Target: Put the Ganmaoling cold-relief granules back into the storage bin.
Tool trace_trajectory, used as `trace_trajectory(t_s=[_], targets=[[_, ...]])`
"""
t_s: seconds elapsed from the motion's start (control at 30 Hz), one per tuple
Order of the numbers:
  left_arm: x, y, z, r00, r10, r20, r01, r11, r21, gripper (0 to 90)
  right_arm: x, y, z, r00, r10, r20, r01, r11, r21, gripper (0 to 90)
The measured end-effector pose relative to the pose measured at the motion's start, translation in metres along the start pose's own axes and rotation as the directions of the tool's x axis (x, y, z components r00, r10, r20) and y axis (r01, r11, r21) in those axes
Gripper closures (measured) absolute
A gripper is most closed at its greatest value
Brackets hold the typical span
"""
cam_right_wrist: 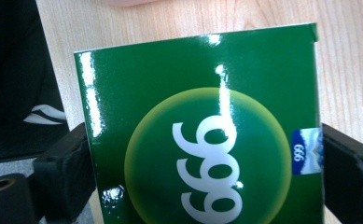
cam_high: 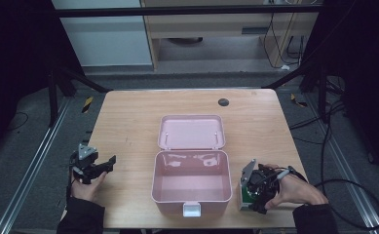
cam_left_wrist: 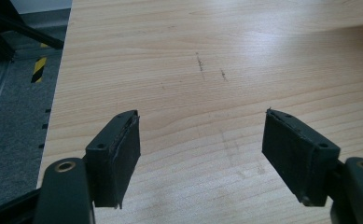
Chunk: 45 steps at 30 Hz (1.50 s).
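Work in hand: the green box is being gripped beside the open pink case, apparently for placing inside it.

Right tongs: stand at the 4 o'clock part of the bench, just right of the case's front right corner. In the right gripper view a black jaw sits against each side of the green box; the pads appear to press its side edges, so I judge the box pinched.

Left tongs: spread wide over bare wood at the bench's 8 o'clock, with nothing between the jaws. Idle, well apart from the case.

Location of box: on or just above the bench surface at the right tongs; which of the two cannot be told.

Deciding relation: the case's open tray lies toward 9 o'clock from the box, just beside it, with the tray's right wall between them. The right hand is far the nearer. In my judgement the box must go up over that wall, then leftward.

Long axis: the box runs away from the right gripper camera, its far edge toward the case.

Case: lid thrown back toward 12 o'clock; tray looks empty; white latch at 6 o'clock.

Writing: large white "666" on a yellow-green disc, seen inverted; small "666" on a blue patch at the box's right edge. No other text legible.
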<state>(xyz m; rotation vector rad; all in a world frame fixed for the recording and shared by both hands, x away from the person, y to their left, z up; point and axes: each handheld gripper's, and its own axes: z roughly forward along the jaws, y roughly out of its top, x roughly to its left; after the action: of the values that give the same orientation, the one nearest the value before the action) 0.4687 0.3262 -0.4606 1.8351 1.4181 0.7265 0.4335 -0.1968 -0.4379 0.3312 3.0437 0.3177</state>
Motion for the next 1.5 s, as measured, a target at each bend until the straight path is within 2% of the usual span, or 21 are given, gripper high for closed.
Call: trace_trajectory(t_s=[0.27,0.47,0.6,0.9,1.13,1.5], targets=[[0.000,0.000,0.000,1.0000,0.000,0.000,0.000,1.0000,0.000,27.0,-0.001,-0.001,0.002,0.9999,-0.006,-0.011,0.006,1.000,0.005,10.8],[0.000,0.000,0.000,1.0000,-0.001,0.001,0.001,1.0000,-0.002,27.0,-0.003,-0.002,0.001,0.9996,0.024,-0.015,-0.024,1.000,0.002,14.8],[0.000,0.000,0.000,1.0000,-0.001,0.000,0.001,1.0000,-0.002,27.0,-0.005,-0.003,0.000,0.9999,0.011,-0.013,-0.011,1.000,-0.003,15.6],[0.000,0.000,0.000,1.0000,-0.001,0.000,0.001,1.0000,-0.002,27.0,-0.004,-0.004,-0.004,0.9993,0.034,-0.013,-0.034,0.999,0.001,16.2],[0.000,0.000,0.000,1.0000,-0.001,0.001,0.001,1.0000,-0.002,27.1,-0.004,-0.003,-0.019,0.9995,0.029,0.009,-0.029,0.999,-0.021,16.1],[0.000,0.000,0.000,1.0000,0.000,0.003,0.000,1.0000,0.001,27.1,-0.006,0.000,-0.045,0.9978,0.046,0.047,-0.043,0.997,-0.059,16.1]])
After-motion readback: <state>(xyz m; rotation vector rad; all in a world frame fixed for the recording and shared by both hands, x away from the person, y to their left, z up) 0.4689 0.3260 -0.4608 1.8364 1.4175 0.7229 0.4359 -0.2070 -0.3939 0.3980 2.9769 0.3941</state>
